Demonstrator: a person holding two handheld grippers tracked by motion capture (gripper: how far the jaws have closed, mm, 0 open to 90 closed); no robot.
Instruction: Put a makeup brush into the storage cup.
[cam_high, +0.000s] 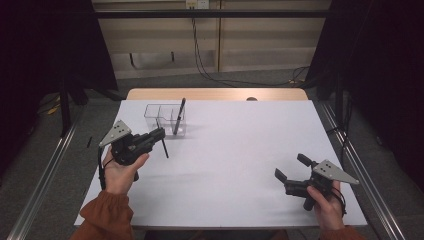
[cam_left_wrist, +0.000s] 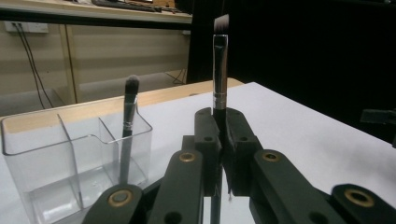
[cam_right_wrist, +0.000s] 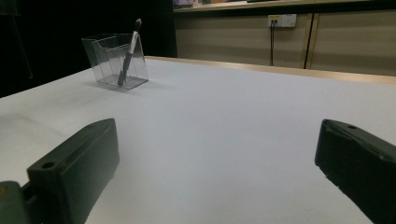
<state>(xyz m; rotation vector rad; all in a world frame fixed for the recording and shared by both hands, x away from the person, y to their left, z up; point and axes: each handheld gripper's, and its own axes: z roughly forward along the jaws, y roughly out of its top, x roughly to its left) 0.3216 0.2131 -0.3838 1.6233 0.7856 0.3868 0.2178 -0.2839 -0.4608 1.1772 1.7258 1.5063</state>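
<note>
Left gripper (cam_high: 159, 134) pinching flat brush (cam_left_wrist: 220, 65), bristles up. Clear organizer (cam_high: 165, 119) at one o'clock, one brush (cam_high: 179, 116) inside. Step: carrying. Next: lift over compartment, lower handle-first. Right gripper (cam_high: 290, 167) spread, idle.

The organizer (cam_left_wrist: 74, 154) is clear, glossy plastic. The held brush (cam_left_wrist: 220, 70) has a shiny metal ferrule and dark bristles. The left gripper (cam_left_wrist: 223, 140) looks matt black plastic — brass-toned rivets. The table (cam_high: 240, 150) is matt white, smooth — wood edge behind.

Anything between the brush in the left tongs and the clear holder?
Nothing visible. The left tongs hold the brush just short of the holder; only bare table lies between. One brush already stands in its right compartment.
</note>
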